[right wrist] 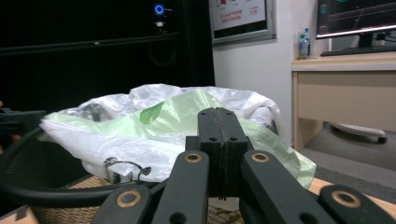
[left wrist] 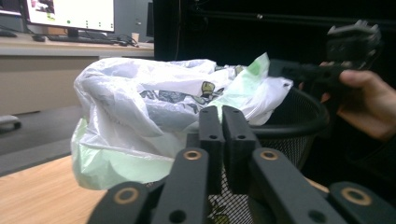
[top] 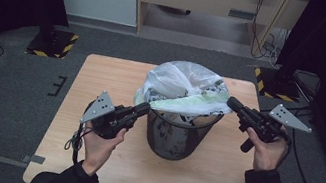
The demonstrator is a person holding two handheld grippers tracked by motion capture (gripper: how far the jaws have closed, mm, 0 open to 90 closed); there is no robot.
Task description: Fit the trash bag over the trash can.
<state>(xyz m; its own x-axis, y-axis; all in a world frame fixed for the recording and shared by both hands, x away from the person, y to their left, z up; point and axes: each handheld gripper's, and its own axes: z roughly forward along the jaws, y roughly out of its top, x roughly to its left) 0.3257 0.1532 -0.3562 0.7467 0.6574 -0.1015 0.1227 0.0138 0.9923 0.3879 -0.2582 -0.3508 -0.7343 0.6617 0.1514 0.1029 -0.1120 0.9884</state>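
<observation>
Thin white-and-pale-green plastic bag liner sits crumpled over rim of black wire-mesh waste bin, bin mid-table on light wooden table. Film looks light, floppy, slippery, tear-prone; best pinched at edge hem near bin rim.

Left gripper at bin's near-left rim, jaws together, seemingly nipping film. Right gripper at bin's right rim, jaws together on stretched green edge.

Left gripper view reveals printed bag inside bin; high view gives both hands flanking bin.

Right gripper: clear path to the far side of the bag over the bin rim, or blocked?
Probably yes. The right gripper sits at the mesh bin's right rim, shut at the plastic bag's edge. Nothing stands above the bag's far side, but its fingers would need to open first.
</observation>
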